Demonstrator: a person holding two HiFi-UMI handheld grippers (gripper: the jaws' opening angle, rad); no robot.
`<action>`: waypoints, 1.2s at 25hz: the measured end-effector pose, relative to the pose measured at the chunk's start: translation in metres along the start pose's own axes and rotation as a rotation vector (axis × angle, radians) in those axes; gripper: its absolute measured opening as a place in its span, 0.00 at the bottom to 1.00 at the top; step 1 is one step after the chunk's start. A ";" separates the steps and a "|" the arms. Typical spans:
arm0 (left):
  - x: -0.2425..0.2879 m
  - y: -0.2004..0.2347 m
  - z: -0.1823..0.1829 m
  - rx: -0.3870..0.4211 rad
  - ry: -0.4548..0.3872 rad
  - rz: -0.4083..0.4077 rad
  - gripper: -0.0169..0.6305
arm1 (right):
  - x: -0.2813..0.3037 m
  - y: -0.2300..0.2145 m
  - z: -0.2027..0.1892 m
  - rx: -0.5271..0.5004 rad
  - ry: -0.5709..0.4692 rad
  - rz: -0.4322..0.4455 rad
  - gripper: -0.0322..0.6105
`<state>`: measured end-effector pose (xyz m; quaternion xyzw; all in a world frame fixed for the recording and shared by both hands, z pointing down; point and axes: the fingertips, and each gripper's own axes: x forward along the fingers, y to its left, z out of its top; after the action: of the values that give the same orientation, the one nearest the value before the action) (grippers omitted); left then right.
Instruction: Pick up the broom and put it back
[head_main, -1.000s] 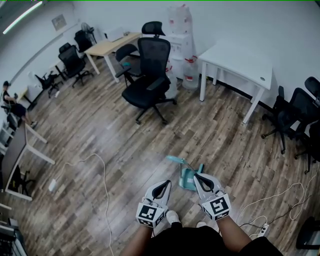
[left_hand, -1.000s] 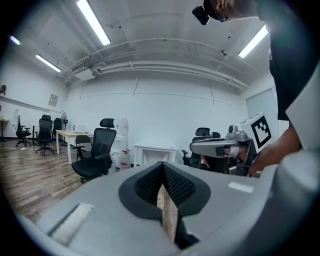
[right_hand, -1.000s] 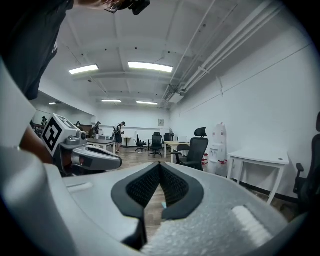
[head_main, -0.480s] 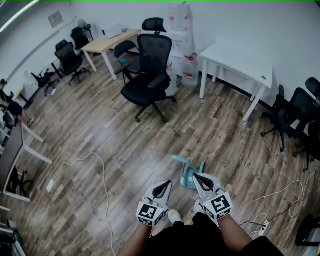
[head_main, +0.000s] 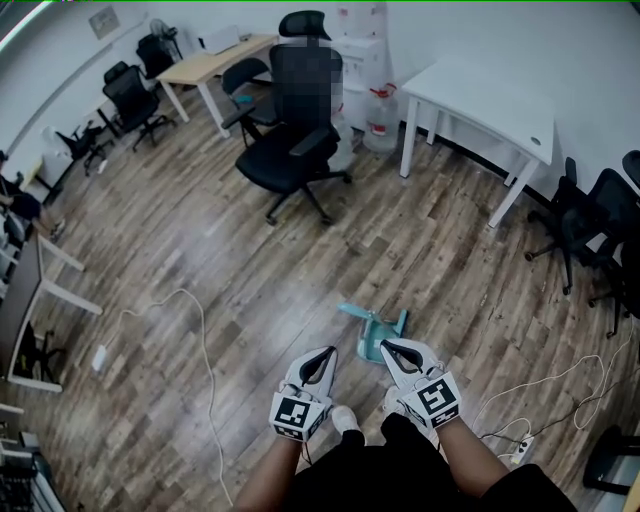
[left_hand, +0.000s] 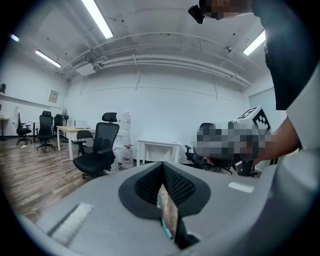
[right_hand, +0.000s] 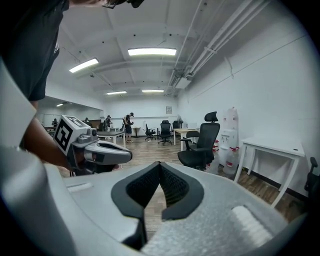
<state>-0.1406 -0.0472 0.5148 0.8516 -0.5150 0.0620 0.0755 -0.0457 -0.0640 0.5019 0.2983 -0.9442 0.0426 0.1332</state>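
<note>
A teal broom and dustpan set lies on the wooden floor just ahead of my feet, its handle end pointing left. My right gripper hovers right at the set's near edge with its jaws shut and nothing in them. My left gripper is a short way left of the set, also shut and empty. In the left gripper view its jaws meet at the tips. In the right gripper view the jaws are closed, and the left gripper shows at the left.
A black office chair stands mid-room, with a white table and water bottles by the far wall. A white cable loops over the floor at left. A power strip with cables lies at right, near more chairs.
Both grippers have sunk a little and moved forward, so the right one now sits closer to the teal set. Their jaws look the same. The set has not moved.
</note>
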 end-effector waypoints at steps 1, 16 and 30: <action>0.005 0.001 -0.003 0.003 0.008 0.002 0.06 | 0.002 -0.003 -0.004 0.004 0.010 0.005 0.06; 0.021 0.017 -0.039 -0.057 0.080 0.101 0.06 | 0.032 -0.043 -0.090 -0.097 0.116 -0.057 0.06; 0.021 0.037 -0.067 -0.108 0.170 0.217 0.06 | 0.073 -0.068 -0.157 -0.096 0.268 0.014 0.20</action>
<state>-0.1661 -0.0694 0.5870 0.7772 -0.5985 0.1140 0.1573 -0.0286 -0.1354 0.6732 0.2767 -0.9209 0.0376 0.2719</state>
